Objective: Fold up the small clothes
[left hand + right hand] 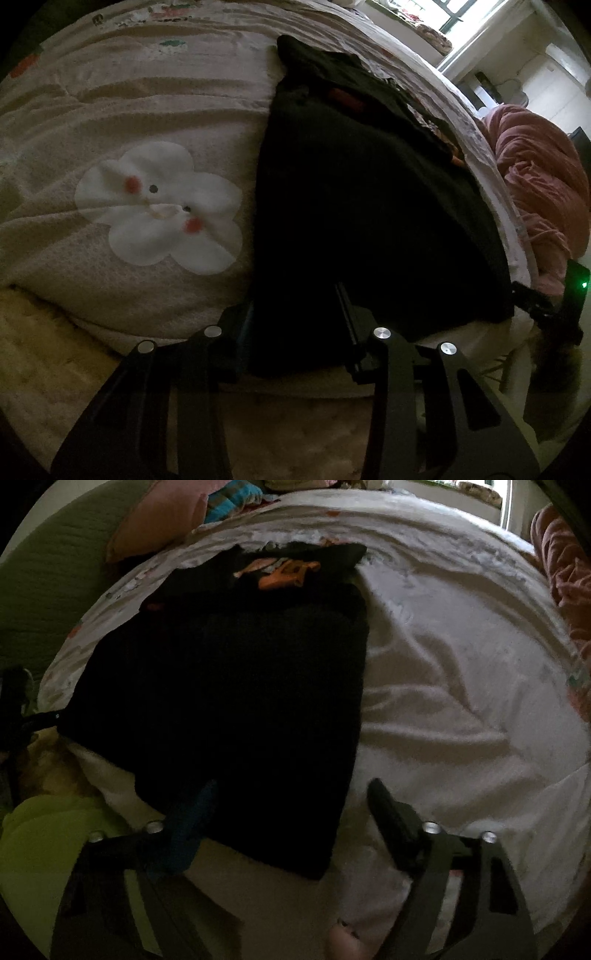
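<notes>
A black garment lies flat on the bed, folded lengthwise; in the right wrist view its far end shows an orange print. My left gripper is at the garment's near edge, its fingers spread with the dark cloth between and over them; whether it grips is unclear. My right gripper is open, its fingers wide apart over the garment's near right corner, the blue-padded left finger resting on the cloth. The other gripper shows at the right edge of the left wrist view.
The bed cover is cream with a white flower patch. A pink blanket lies at the far right. Pillows and a green cover lie at the head. A yellow-green cloth is at lower left.
</notes>
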{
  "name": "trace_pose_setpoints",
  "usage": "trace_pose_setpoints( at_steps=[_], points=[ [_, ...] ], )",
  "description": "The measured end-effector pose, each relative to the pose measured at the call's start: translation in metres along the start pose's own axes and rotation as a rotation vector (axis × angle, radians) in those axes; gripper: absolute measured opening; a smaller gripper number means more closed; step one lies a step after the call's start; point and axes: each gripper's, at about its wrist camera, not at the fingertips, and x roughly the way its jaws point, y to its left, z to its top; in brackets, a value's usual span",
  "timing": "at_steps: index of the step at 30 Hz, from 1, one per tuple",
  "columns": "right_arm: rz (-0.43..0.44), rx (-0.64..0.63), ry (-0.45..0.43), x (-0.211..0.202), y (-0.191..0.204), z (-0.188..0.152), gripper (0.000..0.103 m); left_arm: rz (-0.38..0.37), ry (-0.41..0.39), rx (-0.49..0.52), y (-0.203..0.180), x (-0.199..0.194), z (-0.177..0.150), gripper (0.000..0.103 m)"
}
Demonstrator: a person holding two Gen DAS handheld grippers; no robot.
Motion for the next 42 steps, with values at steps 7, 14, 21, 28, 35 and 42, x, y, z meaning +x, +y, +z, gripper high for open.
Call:
trace_pose_setpoints(
  at_steps=[7, 14, 21, 28, 35, 42],
  points=[
    [0.011, -0.002, 0.033, 0.009, -0.001, -0.011, 0.061, -0.003, 0.000, -0.003, 0.002, 0.001, -0.001, 0.031],
    [0.027, -0.030, -0.037, 0.000, 0.000, -0.006, 0.008, 0.080, -0.029, 0.068, -0.007, -0.004, 0.000, 0.003],
    [0.080, -0.008, -0.233, -0.047, -0.006, 0.012, 0.007, 0.052, -0.116, 0.088, -0.013, -0.033, 0.010, 0.003],
    [0.102, 0.015, -0.381, -0.076, -0.015, 0.033, 0.007, 0.024, -0.187, 0.070, -0.015, -0.059, 0.025, 0.003],
    [0.112, 0.040, -0.486, -0.089, -0.020, 0.055, 0.007, 0.002, -0.258, 0.031, -0.014, -0.080, 0.056, 0.003],
    [0.102, 0.058, -0.539, -0.093, -0.022, 0.076, 0.007, 0.005, -0.303, 0.026, -0.024, -0.086, 0.084, 0.003]
  ],
)
